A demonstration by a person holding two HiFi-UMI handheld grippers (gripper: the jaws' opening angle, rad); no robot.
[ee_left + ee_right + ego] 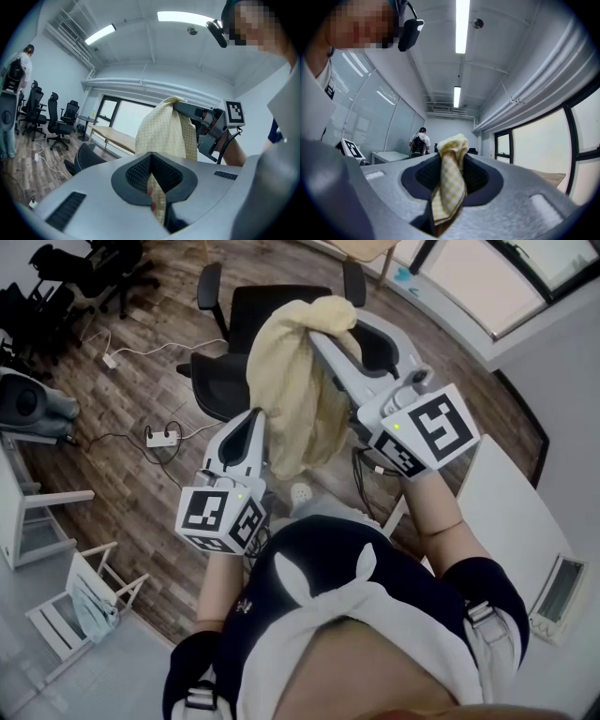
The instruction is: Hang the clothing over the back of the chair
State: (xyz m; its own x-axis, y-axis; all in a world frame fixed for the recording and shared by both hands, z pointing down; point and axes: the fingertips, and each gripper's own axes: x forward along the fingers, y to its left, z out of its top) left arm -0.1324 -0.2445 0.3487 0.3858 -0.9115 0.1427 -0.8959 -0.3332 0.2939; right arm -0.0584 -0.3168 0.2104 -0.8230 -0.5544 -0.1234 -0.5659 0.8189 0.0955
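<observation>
Low at the left of the head view, a black mesh-backed office chair (pixel 220 381) on the wood floor, with nothing draped on its back yet. Looks like the carrying step, with the draping yet to come.

Just right of that, the left gripper (pixel 253 423), reaching forward at about level. Seen in the left gripper view (pixel 152 180) with jaws pressed together on a thin lower edge of the pale yellow checked cloth garment (pixel 166 131).

Then the garment itself (pixel 295 399), held clear in the air above the chair. Hangs in a loose bunch between the two grippers and touches neither the seat nor the back.

Furthest right, the right gripper (pixel 319 338), raised higher and tipped slightly upward. Shown in the right gripper view (pixel 447 178) with jaws pinching a thick folded bunch of the checked cloth (pixel 450 183), so held part-way apart by the fabric.

Next move, as a judgement:
- Needs both grips kept firm.
- Calls for spreading the cloth wider and bringing it over the top edge of the chair back.
- Calls for lowering it so that part falls on each side, and letting go only once the weight rests there.
- Risks an uneven drape that slides off.
</observation>
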